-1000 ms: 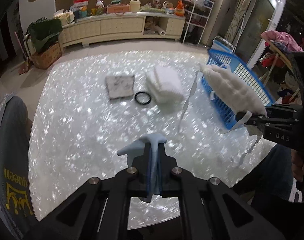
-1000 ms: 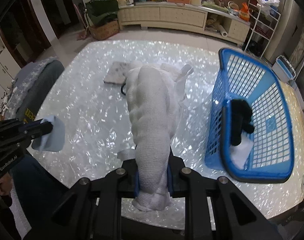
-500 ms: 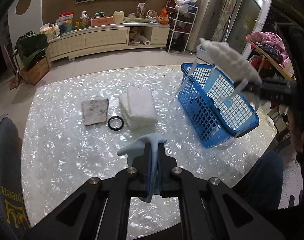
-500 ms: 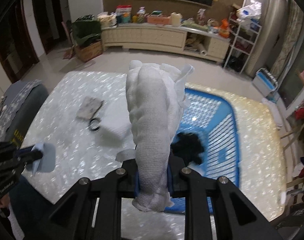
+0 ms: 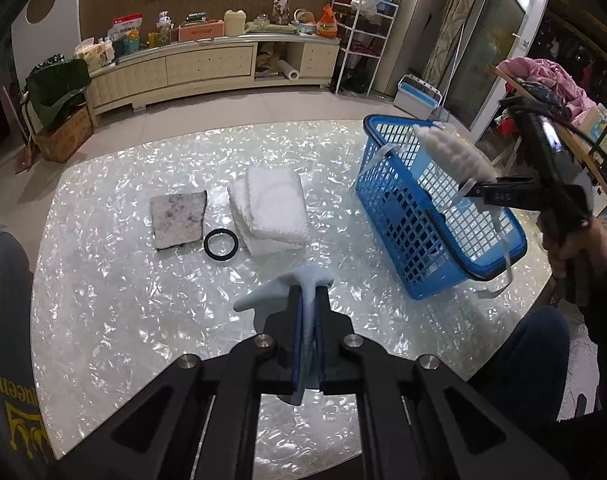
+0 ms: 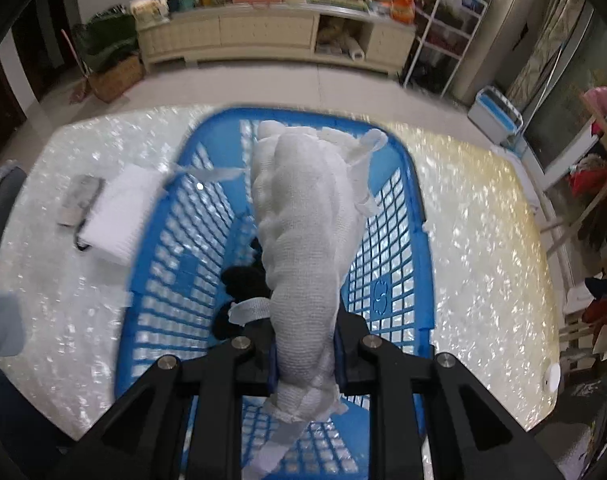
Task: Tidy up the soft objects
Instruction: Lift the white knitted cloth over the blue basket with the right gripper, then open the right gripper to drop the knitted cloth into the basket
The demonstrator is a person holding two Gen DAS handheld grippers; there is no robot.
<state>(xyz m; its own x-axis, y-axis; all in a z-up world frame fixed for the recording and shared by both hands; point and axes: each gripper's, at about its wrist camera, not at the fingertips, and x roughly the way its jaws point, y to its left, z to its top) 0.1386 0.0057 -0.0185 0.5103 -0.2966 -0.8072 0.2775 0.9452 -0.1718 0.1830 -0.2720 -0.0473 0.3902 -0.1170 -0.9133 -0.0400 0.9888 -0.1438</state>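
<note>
My right gripper (image 6: 305, 344) is shut on a white gauze bundle (image 6: 303, 224) with loose straps and holds it above the blue mesh basket (image 6: 175, 216). From the left wrist view the same white gauze bundle (image 5: 453, 156) hangs over the blue mesh basket (image 5: 407, 216), pinched by the right gripper (image 5: 473, 189). A black soft item (image 6: 243, 280) lies inside the basket. My left gripper (image 5: 308, 300) is shut on a thin pale blue cloth (image 5: 287, 284) above the table. A folded white towel (image 5: 273, 208) lies mid-table.
A grey stained cloth (image 5: 178, 220) and a black ring (image 5: 221, 244) lie left of the towel on the round pearly table (image 5: 123, 300). A person's hand (image 5: 579, 244) and a knee (image 5: 527, 348) are at the right. A low cabinet (image 5: 207, 68) stands beyond.
The right gripper has carried the white bundle rightward from above the table to over the basket. The left gripper with the blue cloth has shifted so the basket is fully in its view.
</note>
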